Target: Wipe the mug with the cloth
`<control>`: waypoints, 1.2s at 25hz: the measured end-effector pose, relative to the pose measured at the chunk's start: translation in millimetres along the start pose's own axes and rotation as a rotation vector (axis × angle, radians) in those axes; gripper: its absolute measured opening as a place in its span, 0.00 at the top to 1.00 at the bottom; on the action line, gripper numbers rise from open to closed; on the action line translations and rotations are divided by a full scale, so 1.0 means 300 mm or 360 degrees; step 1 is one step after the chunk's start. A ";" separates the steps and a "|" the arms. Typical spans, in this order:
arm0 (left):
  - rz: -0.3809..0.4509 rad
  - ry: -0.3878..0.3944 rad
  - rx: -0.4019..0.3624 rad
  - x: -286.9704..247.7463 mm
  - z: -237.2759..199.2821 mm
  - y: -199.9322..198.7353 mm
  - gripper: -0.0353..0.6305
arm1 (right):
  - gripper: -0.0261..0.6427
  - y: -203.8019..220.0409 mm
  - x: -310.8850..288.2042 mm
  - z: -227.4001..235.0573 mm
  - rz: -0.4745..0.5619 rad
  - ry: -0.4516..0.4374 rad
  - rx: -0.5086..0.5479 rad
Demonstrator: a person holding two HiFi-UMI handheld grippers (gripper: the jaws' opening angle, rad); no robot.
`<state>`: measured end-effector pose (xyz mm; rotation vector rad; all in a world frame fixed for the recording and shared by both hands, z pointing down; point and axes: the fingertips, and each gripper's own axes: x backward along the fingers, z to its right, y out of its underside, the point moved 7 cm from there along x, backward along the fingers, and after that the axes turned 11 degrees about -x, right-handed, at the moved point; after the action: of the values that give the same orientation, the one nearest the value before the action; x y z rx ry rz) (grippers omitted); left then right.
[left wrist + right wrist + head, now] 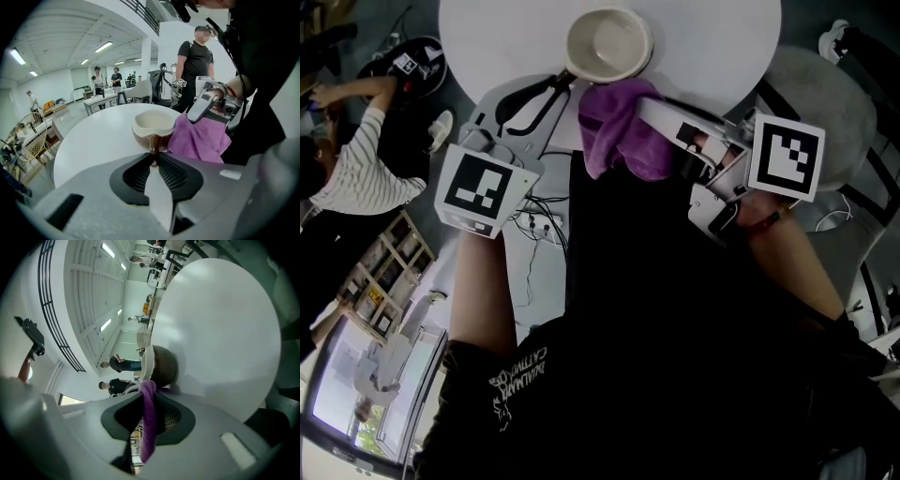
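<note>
Plainly, the weak point at left is your hold: the left gripper (551,91) has its tongs clamped on nothing but the mug's thin brown handle (153,145), so a sideways shove from the cloth could swing the mug (607,44) about that pinch or twist it free. The mug is at the near side of the round white table (712,47), cream inside and brown outside, and a hard push could send it off the near edge toward you. Whether it rests on the tabletop or is held just clear of it cannot be told. To its right, the purple cloth (623,131) hangs bunched just beside the mug wall, and most of it dangles loose. That slack could drag on the table or fold over the rim instead of rubbing the surface. At far right, the right gripper (149,397) has its tongs closed on a narrow fold of that cloth. With so small a bite, a firm wipe could pull the fabric out. As for pose, your left forearm (483,281) reaches up from the near left with its gripper tipped down onto the handle. Your right forearm (787,253) comes in from the near right, its gripper close to level and rolled onto its side, pointing at the mug's brown wall.
</note>
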<state>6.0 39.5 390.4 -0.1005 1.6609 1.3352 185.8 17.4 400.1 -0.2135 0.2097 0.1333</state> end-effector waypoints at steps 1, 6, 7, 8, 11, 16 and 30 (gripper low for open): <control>-0.0002 0.0010 -0.0010 0.001 0.000 0.002 0.86 | 0.87 -0.001 0.005 0.002 0.0015 0.0004 -0.0010; -0.0006 0.0088 -0.0068 0.019 -0.003 0.002 0.86 | 0.87 -0.003 0.020 0.002 0.0109 0.0000 -0.0133; -0.0014 0.0107 -0.0082 0.024 0.000 -0.001 0.86 | 0.87 -0.002 0.025 -0.004 0.0128 0.0010 -0.0139; -0.0022 0.0128 -0.0099 0.028 0.002 -0.004 0.86 | 0.87 -0.001 0.030 -0.011 0.0148 0.0026 -0.0130; -0.0027 0.0203 -0.0151 0.033 0.009 -0.008 0.86 | 0.87 -0.002 0.040 -0.031 0.0211 0.0078 -0.0083; -0.0009 0.0329 -0.0152 0.037 -0.003 -0.012 0.85 | 0.87 -0.002 0.049 -0.047 0.0294 0.0153 -0.0039; -0.0038 0.0644 -0.0285 0.034 -0.073 -0.020 0.85 | 0.87 0.024 0.057 -0.084 0.0604 0.0401 -0.0158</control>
<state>-9.3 24.8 377.6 -0.5238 1.8579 1.5147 196.6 20.6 370.7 -0.2881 0.4949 0.4958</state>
